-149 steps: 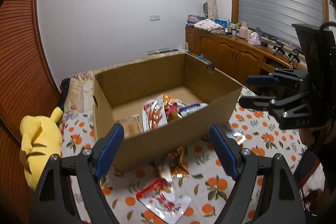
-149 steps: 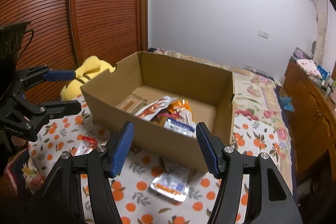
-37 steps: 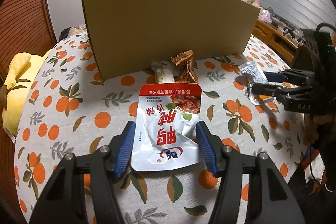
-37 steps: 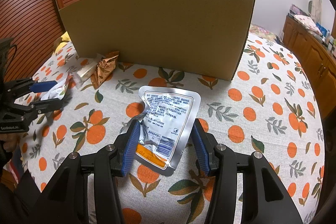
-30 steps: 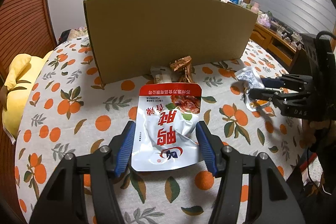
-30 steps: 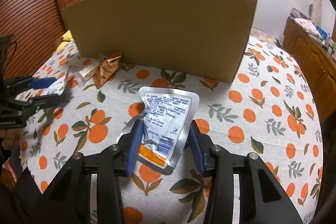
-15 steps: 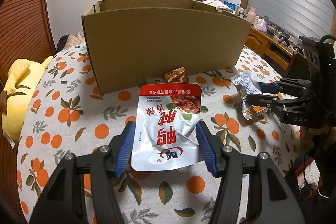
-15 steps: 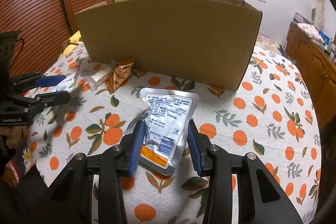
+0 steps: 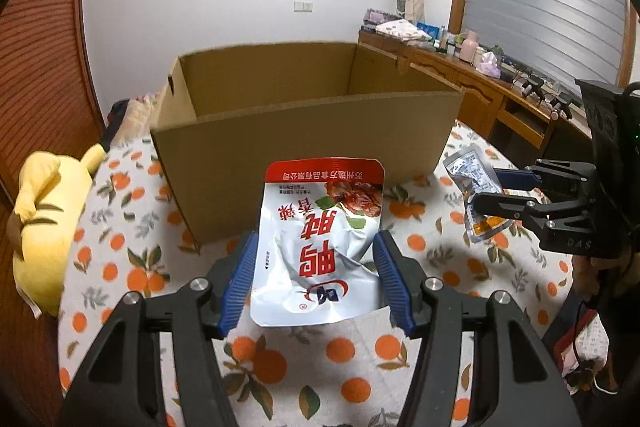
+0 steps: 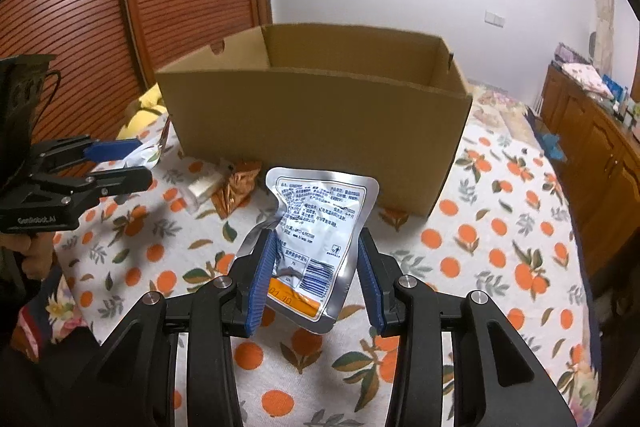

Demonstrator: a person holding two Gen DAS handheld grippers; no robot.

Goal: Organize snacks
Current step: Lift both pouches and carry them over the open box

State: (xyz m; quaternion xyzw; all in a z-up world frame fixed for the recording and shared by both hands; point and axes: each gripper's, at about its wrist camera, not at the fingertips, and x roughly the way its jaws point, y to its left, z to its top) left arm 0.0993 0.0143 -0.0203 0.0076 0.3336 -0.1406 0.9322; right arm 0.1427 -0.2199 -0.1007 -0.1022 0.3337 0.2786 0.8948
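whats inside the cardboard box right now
Only the bare inner walls of the cardboard box show from both wrist views. Its near wall hides the floor, so any snacks inside cannot be seen.

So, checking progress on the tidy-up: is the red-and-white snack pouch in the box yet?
Out. The red-and-white pouch is clamped in the left claw, in front of the cardboard box.
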